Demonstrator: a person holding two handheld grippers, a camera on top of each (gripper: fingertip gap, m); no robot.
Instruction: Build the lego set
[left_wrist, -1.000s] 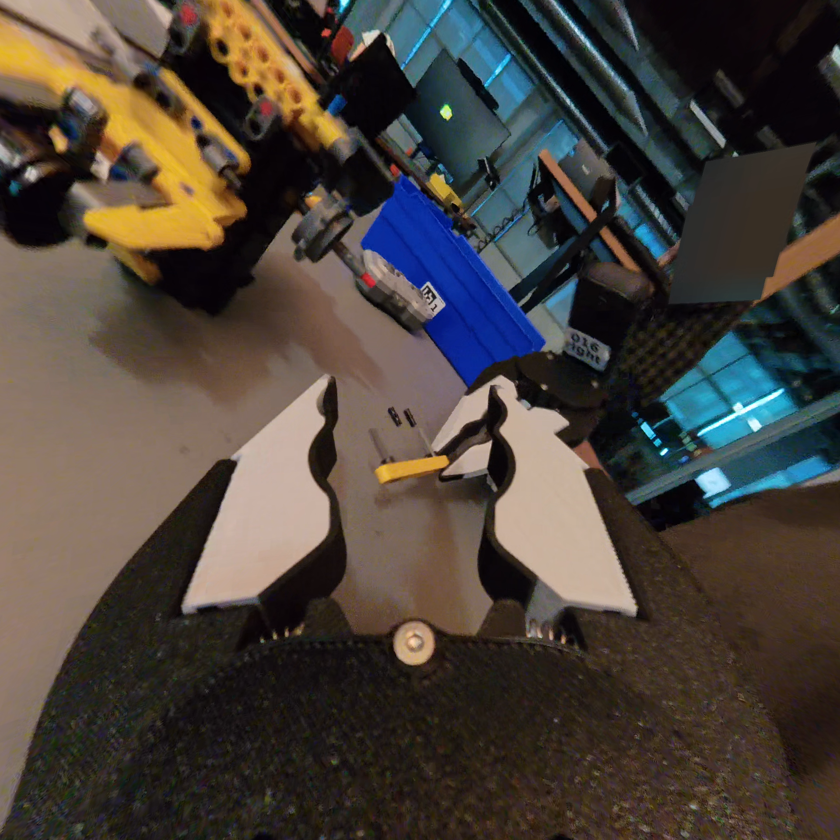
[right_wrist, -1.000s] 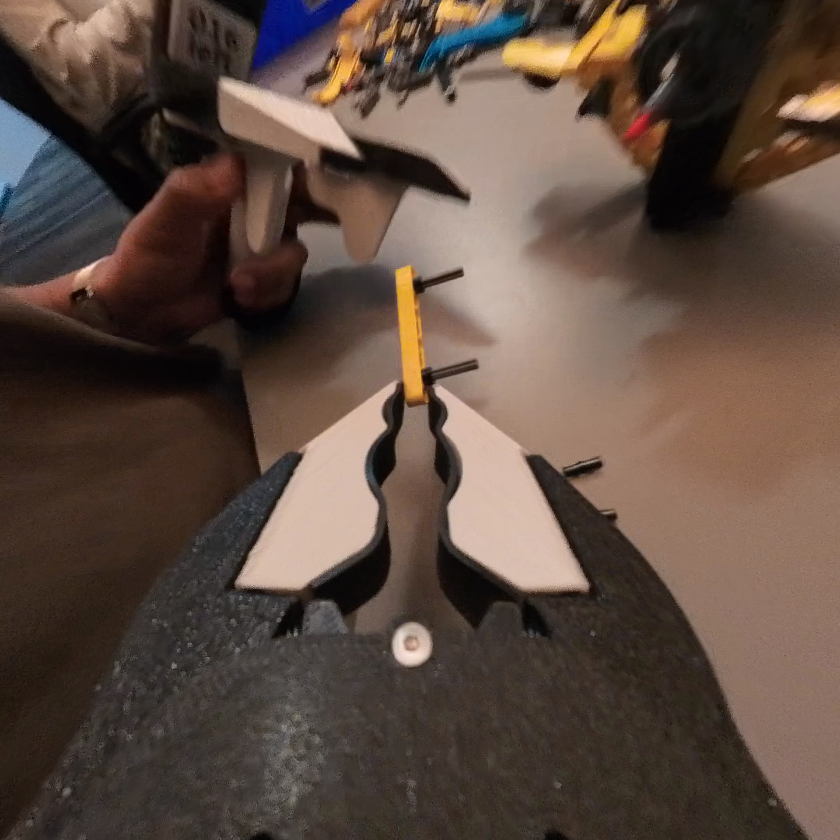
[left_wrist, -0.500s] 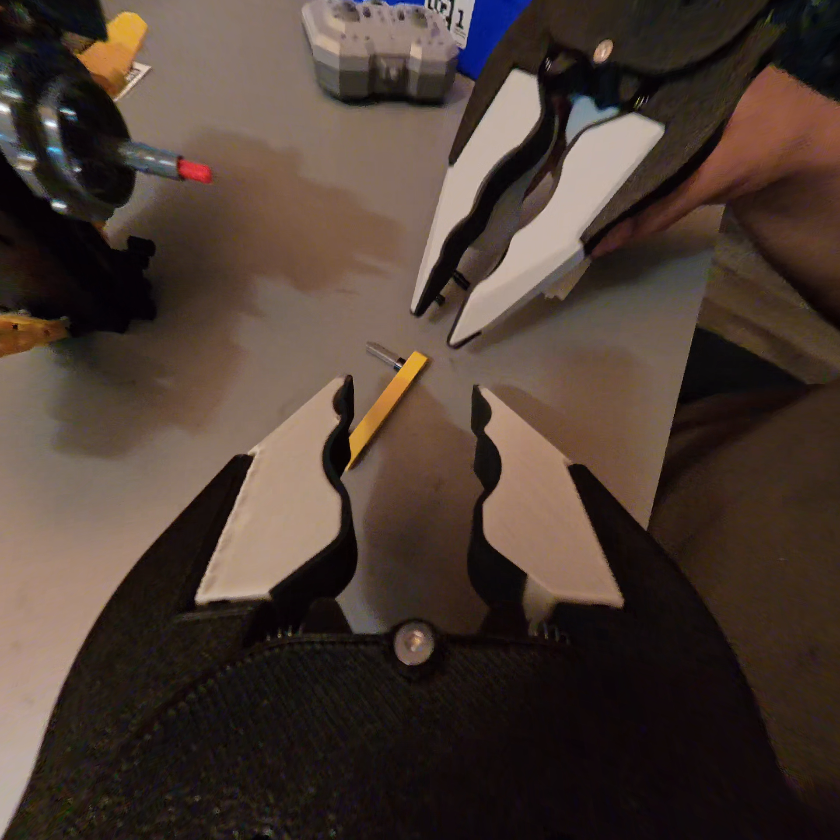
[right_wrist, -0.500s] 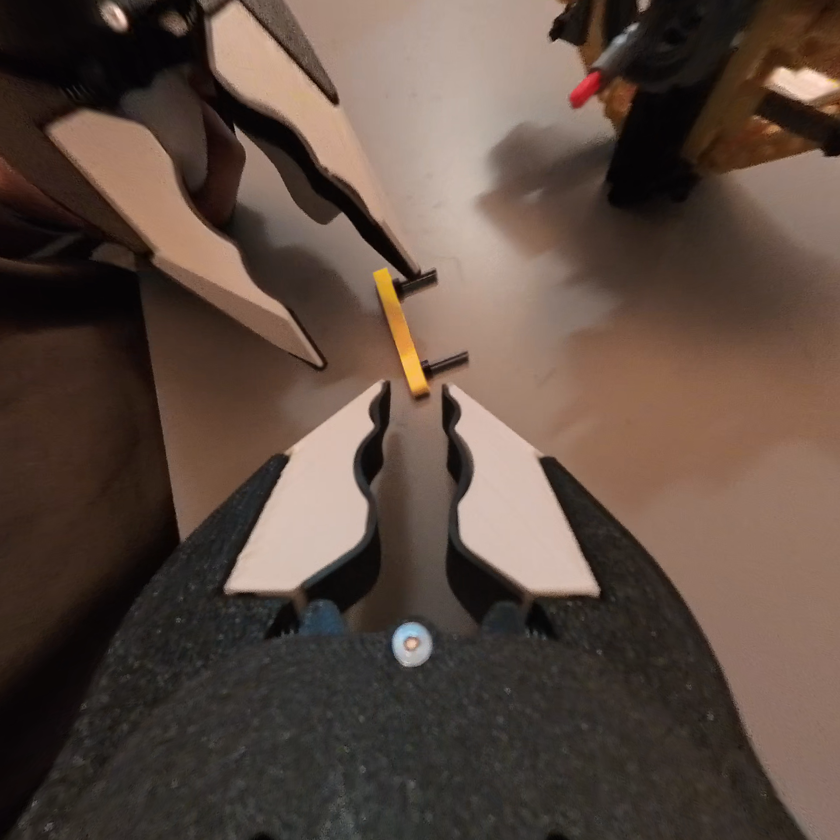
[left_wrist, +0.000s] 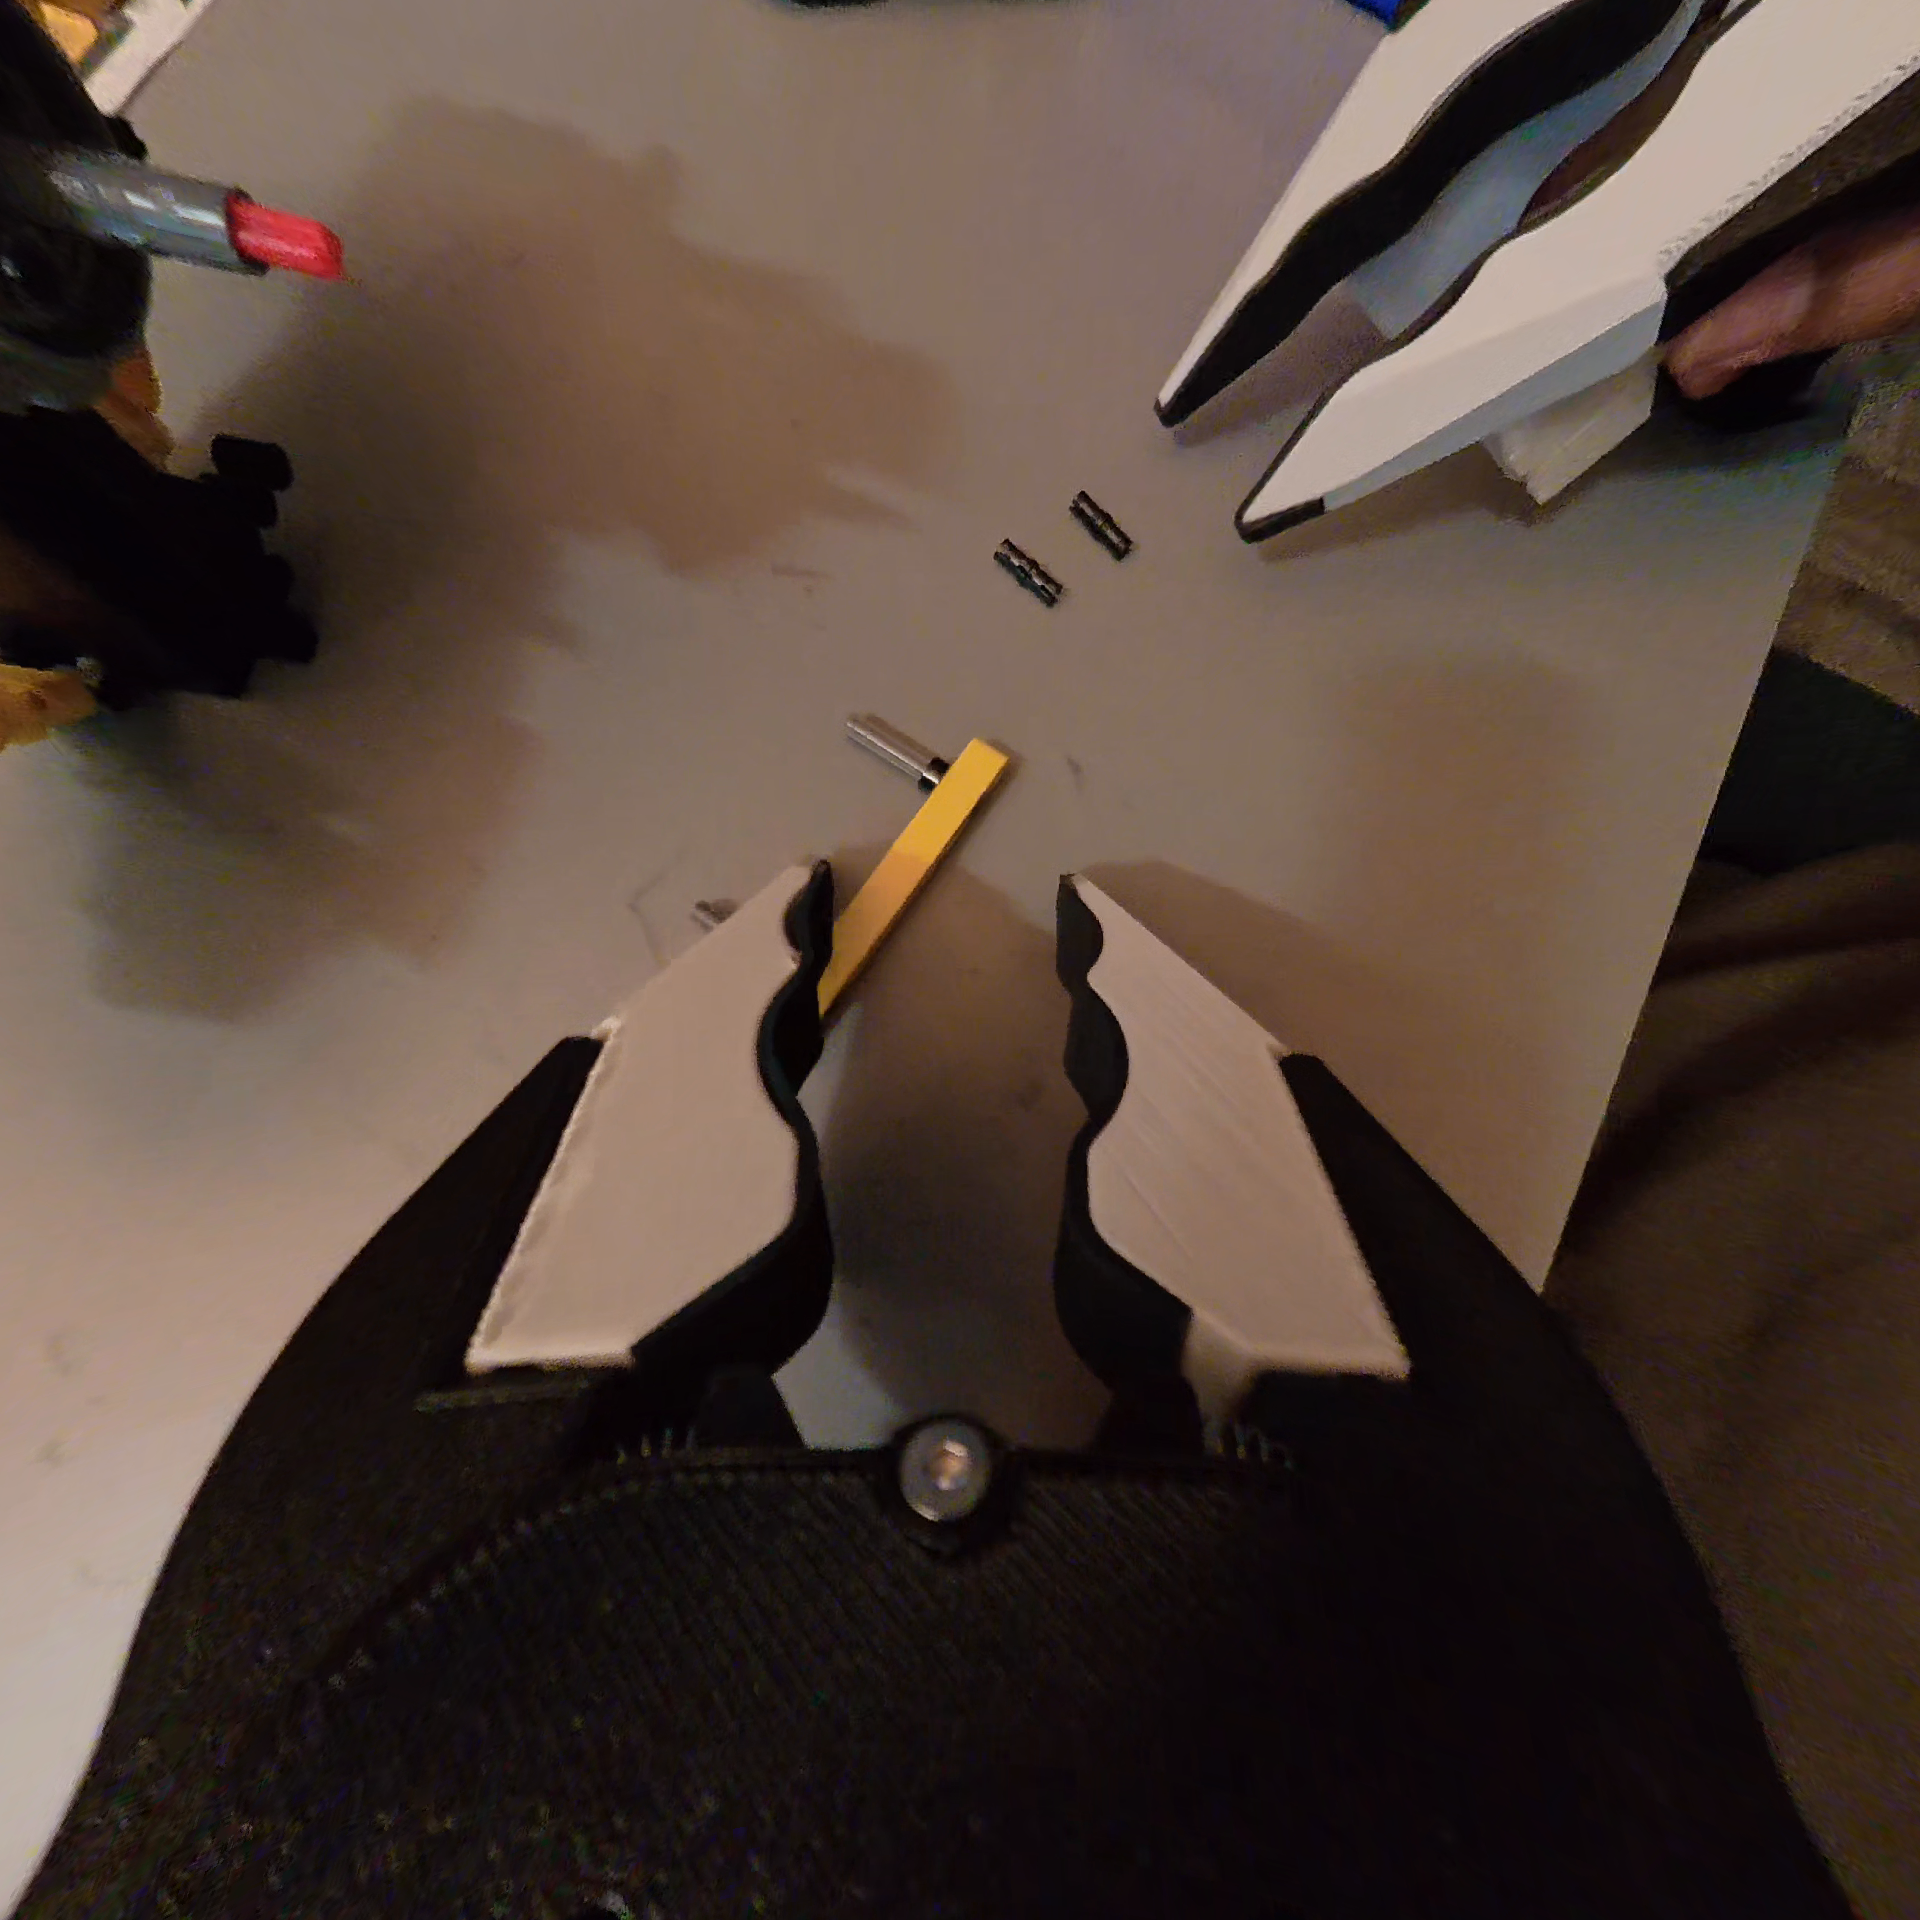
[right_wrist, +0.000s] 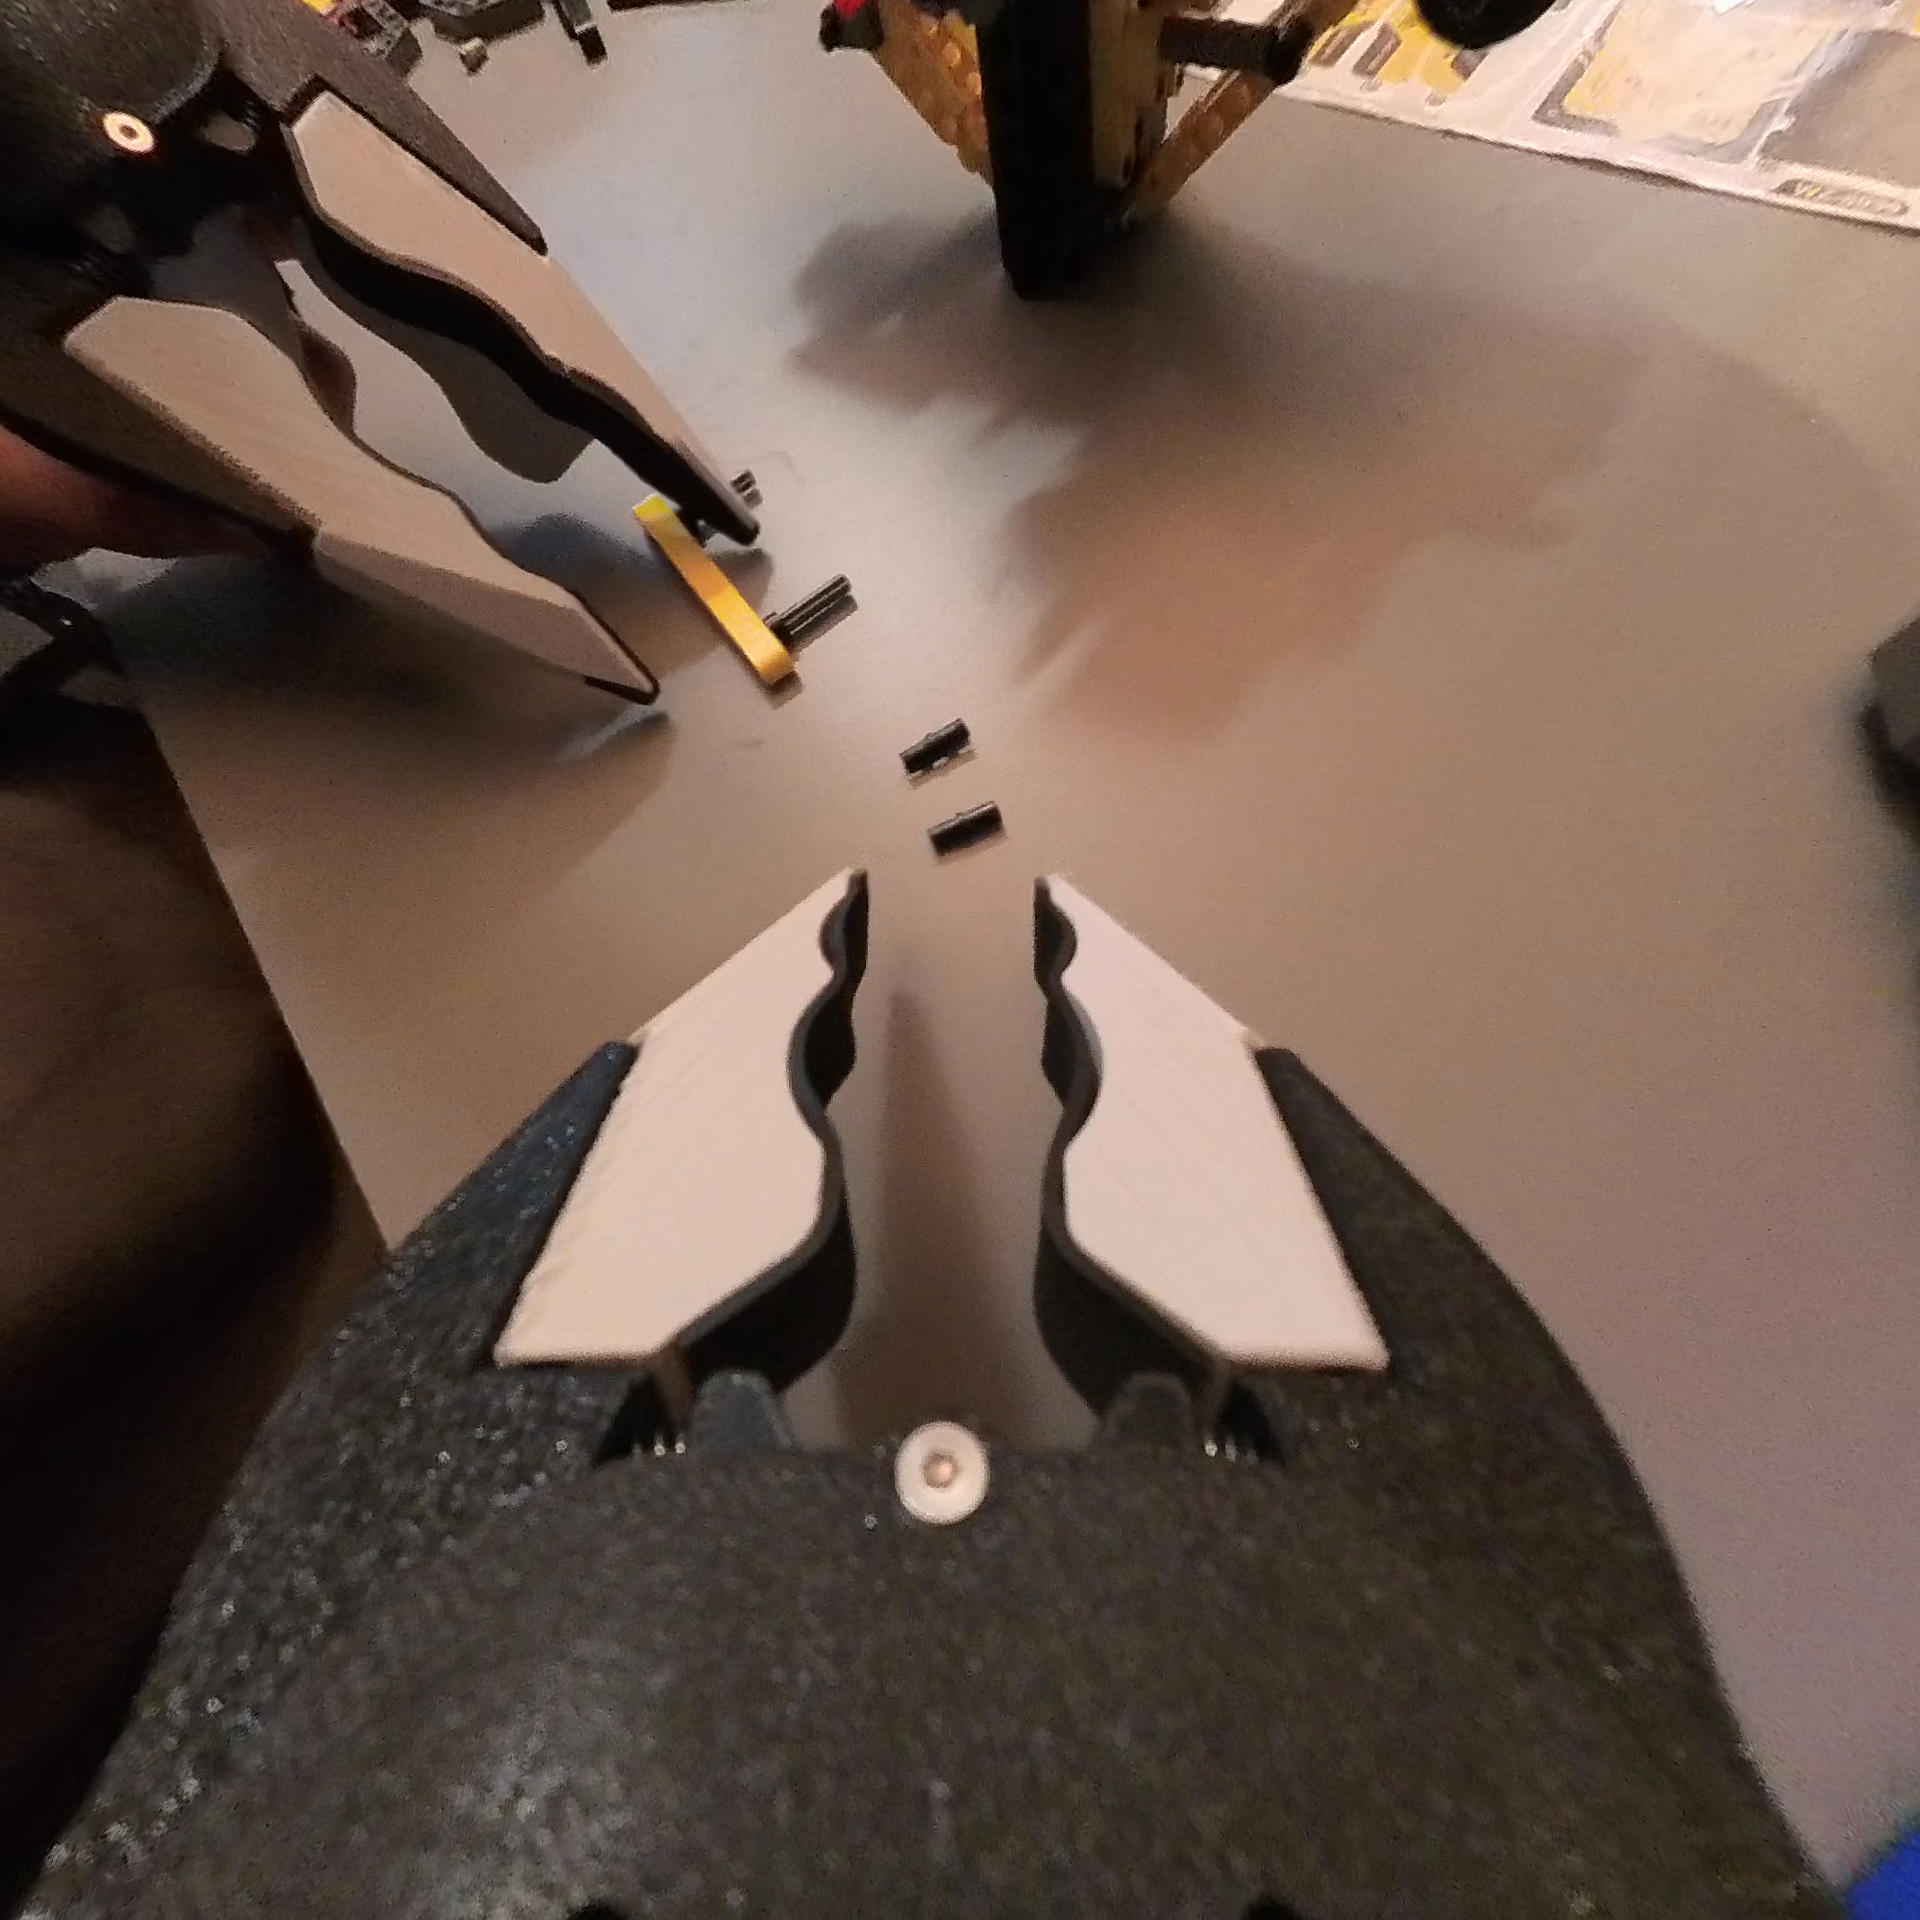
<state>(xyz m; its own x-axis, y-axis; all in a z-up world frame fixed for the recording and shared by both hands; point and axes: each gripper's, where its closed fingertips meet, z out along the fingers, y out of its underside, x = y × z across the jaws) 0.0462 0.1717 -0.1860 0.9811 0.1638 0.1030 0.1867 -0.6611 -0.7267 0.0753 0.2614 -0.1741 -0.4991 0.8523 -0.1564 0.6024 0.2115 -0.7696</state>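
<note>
the left claw (left_wrist: 943, 883) is released, its left finger touching the yellow beam (left_wrist: 914, 868) lying on the grey worktop (left_wrist: 623, 623). the right claw (right_wrist: 948, 891) is released too, just near two loose black pins (right_wrist: 951, 784). a sideways nudge could skid the beam or scatter the pins.

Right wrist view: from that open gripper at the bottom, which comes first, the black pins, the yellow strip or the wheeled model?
1. Two black pins, just ahead of the right gripper.
2. Yellow strip, farther, left.
3. Wheeled model, farthest, top.
</note>
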